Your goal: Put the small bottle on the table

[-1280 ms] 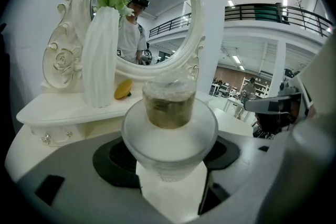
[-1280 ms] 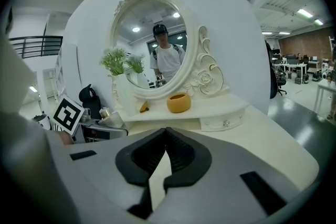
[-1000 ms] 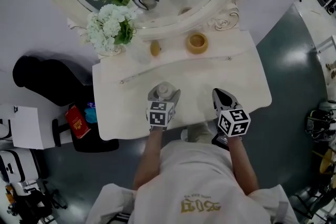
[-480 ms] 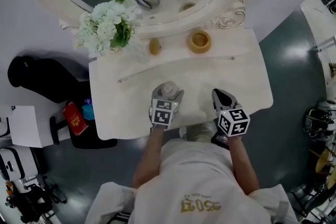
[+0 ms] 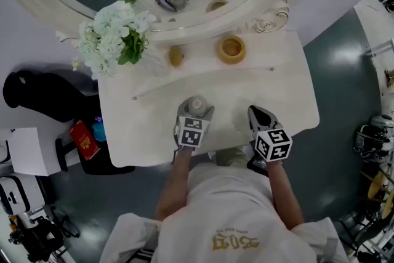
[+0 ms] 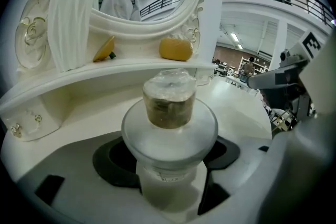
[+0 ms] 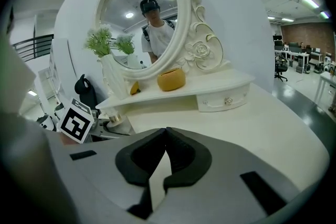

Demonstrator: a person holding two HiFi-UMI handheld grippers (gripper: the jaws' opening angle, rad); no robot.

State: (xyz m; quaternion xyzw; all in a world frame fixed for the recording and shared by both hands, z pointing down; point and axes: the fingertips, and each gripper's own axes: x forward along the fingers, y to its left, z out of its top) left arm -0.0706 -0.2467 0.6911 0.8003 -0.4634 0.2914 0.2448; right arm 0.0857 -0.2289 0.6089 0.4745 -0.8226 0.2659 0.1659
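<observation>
Small bottle (image 5: 197,105) is sitting gripped in my left claw (image 6: 168,165) near the front edge of the table (image 5: 289,89); my right claw (image 7: 164,139) is hovering there too, pressed together.

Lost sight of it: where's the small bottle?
Head view: the small bottle is clamped in the left gripper, near the table's front edge, left of the right gripper.

Both of the person's bare forearms reach forward side by side. The left gripper (image 5: 196,111) has its fingers (image 6: 113,161) clamped on the small bottle (image 6: 169,105), which stands upright between them. The right gripper (image 5: 257,111) sits a little apart, its fingers (image 7: 140,159) closed together at the tips.
</observation>
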